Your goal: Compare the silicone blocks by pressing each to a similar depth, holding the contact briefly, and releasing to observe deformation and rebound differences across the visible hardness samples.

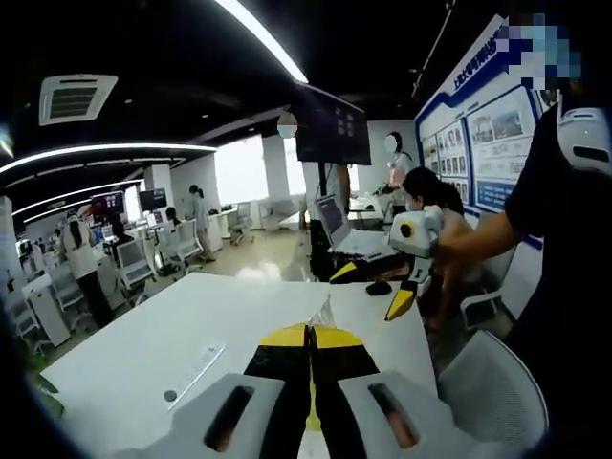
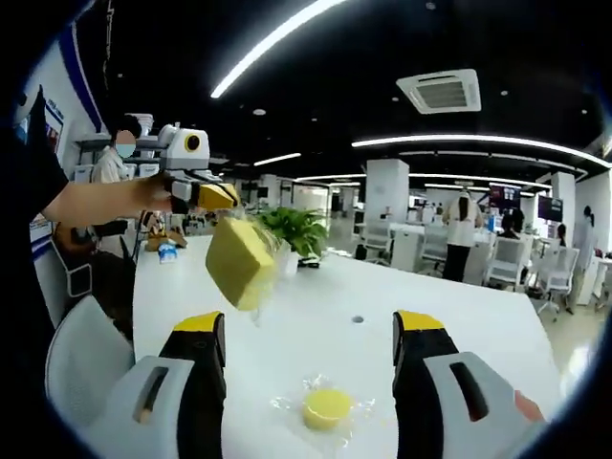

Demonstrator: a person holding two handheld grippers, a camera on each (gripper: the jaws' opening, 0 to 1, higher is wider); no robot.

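A yellow silicone block (image 2: pixel 239 260) in a clear plastic bag hangs above the white table (image 2: pixel 459 316). My left gripper (image 2: pixel 212 196), held by a person's hand at upper left, is shut on the bag's top. In the left gripper view its jaws (image 1: pixel 311 337) are pressed together with a scrap of clear plastic (image 1: pixel 322 311) sticking out; the block itself is hidden below. A small round yellow silicone sample (image 2: pixel 326 407) in a clear wrapper lies on the table, just under my right gripper (image 2: pixel 311 325), which is open and empty. That right gripper (image 1: pixel 375 287) also hovers open over the table's far edge.
A white ruler-like strip (image 1: pixel 196 373) lies on the table (image 1: pixel 143 344). A potted plant (image 2: pixel 301 229) stands at one end, a laptop (image 1: pixel 335 225) on a desk beyond. White chairs (image 1: pixel 488 392) (image 2: pixel 76 363) flank the table. People and desks fill the office behind.
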